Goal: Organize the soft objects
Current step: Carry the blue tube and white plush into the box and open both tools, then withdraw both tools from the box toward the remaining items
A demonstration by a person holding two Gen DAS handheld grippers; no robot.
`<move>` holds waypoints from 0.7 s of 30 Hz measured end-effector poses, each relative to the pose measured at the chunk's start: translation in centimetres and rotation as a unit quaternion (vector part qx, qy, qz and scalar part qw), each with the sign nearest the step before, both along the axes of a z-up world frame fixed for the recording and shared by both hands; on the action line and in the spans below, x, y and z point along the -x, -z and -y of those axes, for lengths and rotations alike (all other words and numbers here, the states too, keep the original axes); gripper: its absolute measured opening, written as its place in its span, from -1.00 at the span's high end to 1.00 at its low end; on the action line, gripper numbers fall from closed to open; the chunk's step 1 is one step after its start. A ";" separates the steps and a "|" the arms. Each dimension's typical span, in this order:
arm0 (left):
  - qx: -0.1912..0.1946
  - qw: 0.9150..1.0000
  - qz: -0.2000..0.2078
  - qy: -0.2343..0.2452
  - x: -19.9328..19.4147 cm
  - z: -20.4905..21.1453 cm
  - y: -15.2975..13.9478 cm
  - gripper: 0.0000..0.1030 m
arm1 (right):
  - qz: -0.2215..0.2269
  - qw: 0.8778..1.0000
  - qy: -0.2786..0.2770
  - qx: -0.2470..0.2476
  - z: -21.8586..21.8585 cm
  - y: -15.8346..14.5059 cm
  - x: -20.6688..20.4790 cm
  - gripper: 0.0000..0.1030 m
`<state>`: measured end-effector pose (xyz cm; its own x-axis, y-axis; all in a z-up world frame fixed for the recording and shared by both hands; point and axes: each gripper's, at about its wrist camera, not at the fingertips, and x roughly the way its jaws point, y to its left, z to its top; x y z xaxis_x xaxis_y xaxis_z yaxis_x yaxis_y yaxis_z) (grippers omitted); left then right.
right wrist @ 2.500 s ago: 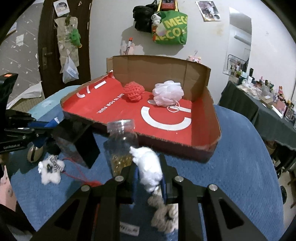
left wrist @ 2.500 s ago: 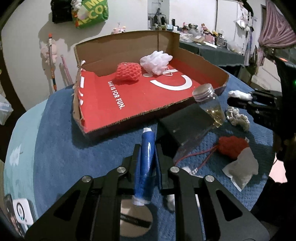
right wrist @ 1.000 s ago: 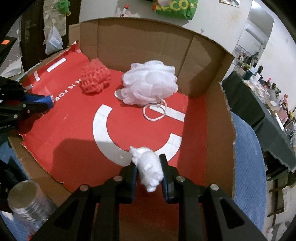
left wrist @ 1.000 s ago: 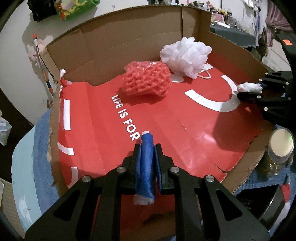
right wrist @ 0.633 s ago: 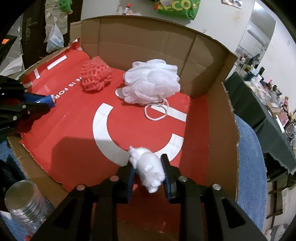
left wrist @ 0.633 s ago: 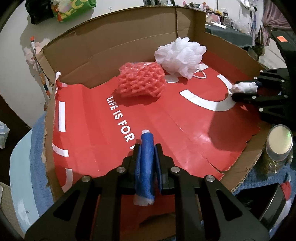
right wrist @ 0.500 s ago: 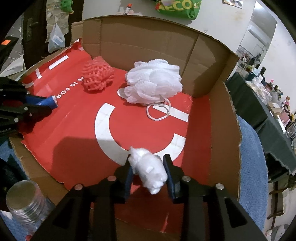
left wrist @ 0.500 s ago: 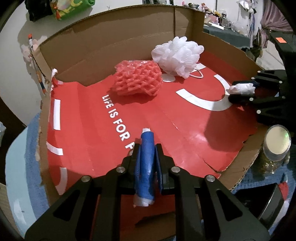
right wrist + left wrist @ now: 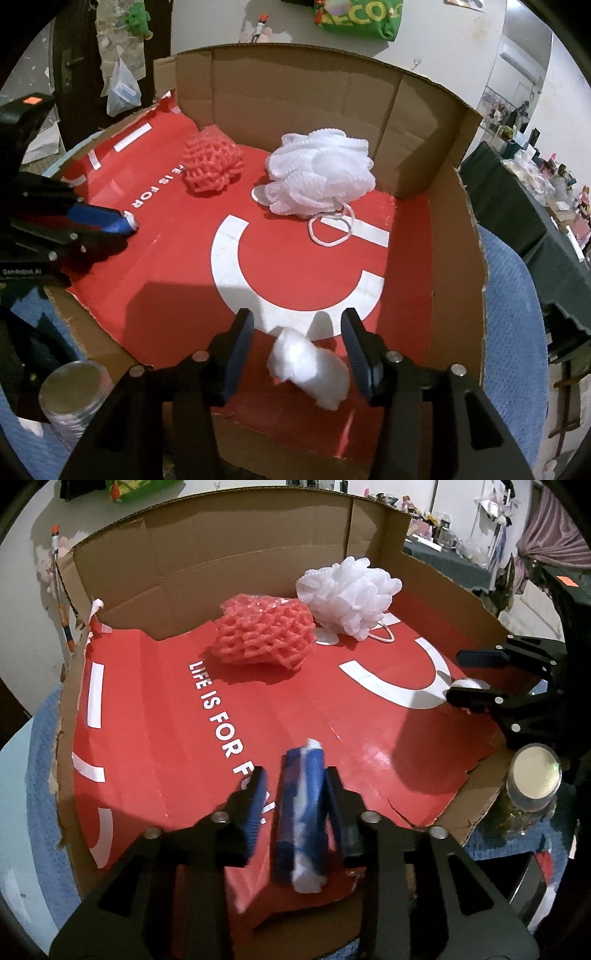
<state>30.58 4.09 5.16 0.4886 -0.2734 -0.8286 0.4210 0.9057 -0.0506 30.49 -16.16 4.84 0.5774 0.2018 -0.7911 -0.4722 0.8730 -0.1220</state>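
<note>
Soft objects, two more, now inside the cardboard tray (image 9: 436,236). Blue-and-white roll (image 9: 301,816) lying between the jaws of the left gripper (image 9: 295,797), near the tray's front edge at 6 o'clock in the left wrist view; jaws just opened to a middling gap, left pad clear of the roll, right pad close beside it or perhaps brushing it, no squeeze evident. White fluffy piece (image 9: 308,369) resting on the red floor between the jaws of the right gripper (image 9: 297,350), at 6 o'clock in the right wrist view; jaws likewise just opened, clear gap on both sides. A second ago both items pinched tight; both now released. Both items slightly blurred, possibly not quite settled. Already in the tray: pink foam net (image 9: 266,633) at 12 o'clock and white mesh bath puff (image 9: 349,590) at 1 o'clock, touching or nearly so, against the back wall. Judgement: this pair of placements essentially done; next step likely withdrawal of both grippers without dragging the pieces along. Lidded jar (image 9: 532,786) standing outside the tray at 3 o'clock, on the blue cloth (image 9: 513,306).
</note>
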 end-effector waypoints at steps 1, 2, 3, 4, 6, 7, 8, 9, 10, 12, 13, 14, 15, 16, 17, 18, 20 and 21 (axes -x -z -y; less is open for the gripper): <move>0.001 1.000 0.002 0.000 0.0 0.0 -0.1 -0.29 | 0.001 1.000 -0.001 -0.001 0.1 -0.1 0.1 -0.07; 0.002 1.000 0.007 -0.002 0.2 -0.1 -0.2 -0.29 | 0.004 1.000 -0.001 -0.002 0.0 -0.2 0.2 -0.08; 0.004 1.000 0.017 -0.003 0.4 -0.1 -0.5 -0.29 | 0.005 1.000 -0.002 -0.002 0.1 -0.3 0.3 -0.08; 0.005 1.000 0.022 -0.002 0.5 -0.1 -0.7 -0.29 | 0.005 1.000 -0.002 -0.002 0.1 -0.4 0.4 -0.08; 0.006 1.000 0.025 -0.003 0.6 0.0 -1.1 -0.29 | 0.009 1.000 0.000 -0.005 0.2 -0.8 0.6 -0.08; 0.007 1.000 0.030 -0.005 0.7 0.0 -1.5 -0.29 | 0.011 1.000 0.000 -0.007 0.3 -1.1 0.8 -0.08; 0.008 0.999 0.035 -0.006 0.9 -0.1 -1.8 -0.29 | 0.014 1.000 -0.001 -0.011 0.3 -1.5 1.0 -0.08; 0.011 0.999 0.041 -0.007 1.1 -0.1 -2.3 -0.29 | 0.020 1.000 0.000 -0.016 0.4 -2.1 1.5 -0.09; 0.013 0.999 0.046 -0.010 1.3 -0.1 -2.7 -0.29 | 0.023 1.000 0.000 -0.019 0.4 -2.5 1.6 -0.11; 0.022 0.998 0.060 -0.014 2.2 -0.2 -3.8 -0.35 | 0.037 0.999 0.001 -0.031 0.7 -3.7 2.6 -0.19; 0.027 0.997 0.070 -0.016 2.7 -0.3 -4.4 -0.40 | 0.043 0.998 0.002 -0.037 0.8 -4.3 3.1 -0.28; 0.030 0.996 0.082 -0.020 3.5 -0.3 -5.2 -0.46 | 0.051 0.998 0.003 -0.043 1.0 -5.0 3.6 -0.35; 0.033 0.995 0.094 -0.024 4.2 -0.3 -5.9 -0.47 | 0.060 0.997 0.006 -0.051 1.2 -5.9 4.4 -0.36; 0.037 0.993 0.109 -0.027 5.1 -0.4 -6.7 -0.47 | 0.067 0.996 0.007 -0.057 1.3 -6.5 5.0 -0.37; 0.039 0.991 0.121 -0.029 5.8 -0.4 -7.3 -0.47 | 0.075 0.995 0.007 -0.063 1.4 -7.3 5.8 -0.40; 0.042 0.989 0.135 -0.032 6.7 -0.3 -8.1 -0.47 | 0.089 0.993 0.008 -0.071 1.5 -8.3 7.0 -0.44; 0.052 0.986 0.156 -0.040 8.5 -0.4 -9.4 -0.51 | 0.108 0.991 0.011 -0.079 1.8 -9.5 8.6 -0.69; 0.059 0.984 0.165 -0.043 9.4 -0.4 -10.0 -0.61 | 0.122 0.989 0.011 -0.083 1.9 -10.3 9.8 -0.73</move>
<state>21.21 4.52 15.12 0.7519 -0.3033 -0.5854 0.3536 0.9349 -0.0301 20.72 -18.07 15.18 0.7532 0.3025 -0.5842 -0.4265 0.9006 -0.0836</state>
